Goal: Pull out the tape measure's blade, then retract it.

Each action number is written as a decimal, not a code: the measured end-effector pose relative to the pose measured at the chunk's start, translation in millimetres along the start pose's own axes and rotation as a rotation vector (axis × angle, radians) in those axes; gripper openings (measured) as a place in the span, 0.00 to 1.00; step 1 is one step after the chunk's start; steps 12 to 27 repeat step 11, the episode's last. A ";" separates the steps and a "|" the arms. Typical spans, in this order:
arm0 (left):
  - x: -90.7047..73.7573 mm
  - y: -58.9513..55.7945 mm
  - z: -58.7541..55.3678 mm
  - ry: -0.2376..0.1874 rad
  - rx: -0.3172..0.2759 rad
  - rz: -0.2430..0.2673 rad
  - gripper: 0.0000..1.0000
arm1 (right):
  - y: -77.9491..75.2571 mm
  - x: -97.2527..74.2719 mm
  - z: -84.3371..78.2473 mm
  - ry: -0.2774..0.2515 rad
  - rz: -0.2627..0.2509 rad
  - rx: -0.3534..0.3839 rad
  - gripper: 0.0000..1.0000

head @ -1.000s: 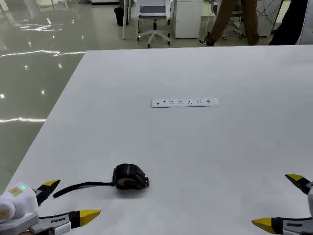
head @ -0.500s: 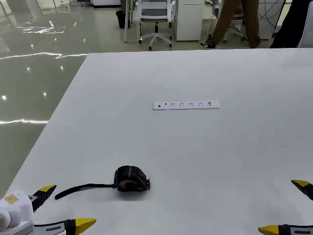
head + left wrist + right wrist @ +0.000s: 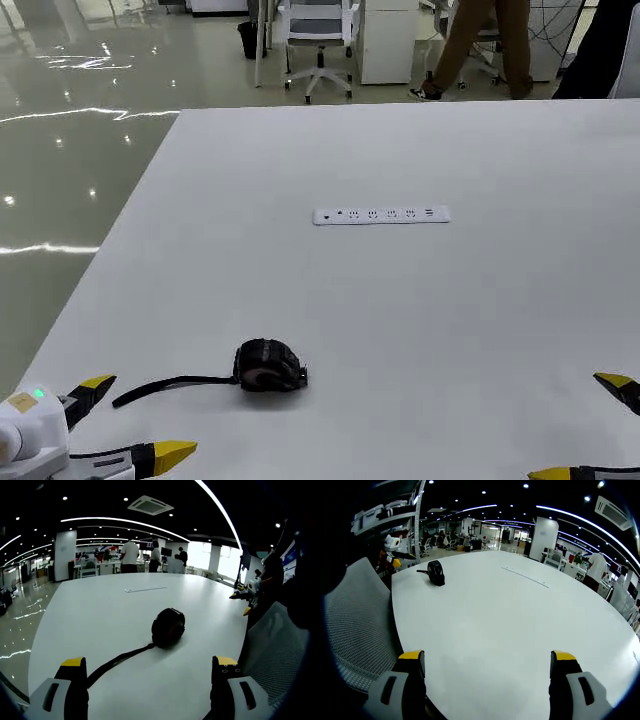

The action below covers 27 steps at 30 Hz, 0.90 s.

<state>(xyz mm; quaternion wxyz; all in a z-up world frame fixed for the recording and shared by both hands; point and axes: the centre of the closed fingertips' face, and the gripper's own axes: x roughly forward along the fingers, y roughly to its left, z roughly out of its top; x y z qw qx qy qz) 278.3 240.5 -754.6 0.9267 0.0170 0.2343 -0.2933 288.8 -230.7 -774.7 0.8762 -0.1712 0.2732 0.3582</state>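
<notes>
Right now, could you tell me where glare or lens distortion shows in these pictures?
Head view: sharp and undistorted, with glare streaks on the floor at left; the table is evenly lit and the tape measure casts only a faint shadow. Left gripper view: fisheye bows the table edge and the ceiling lights. Right gripper view: same bowing, and the tape measure looks small.

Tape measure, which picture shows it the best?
The left gripper view: the tape measure sits near the middle, big and close, with its strap trailing toward the camera. The head view shows it smaller, from above, strap lying to the left. The right gripper view shows it tiny and far away.
</notes>
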 end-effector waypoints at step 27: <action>-1.5 0.6 2.6 -0.007 -0.011 0.007 1.00 | 1.3 1.9 -2.8 0.000 0.007 0.001 1.00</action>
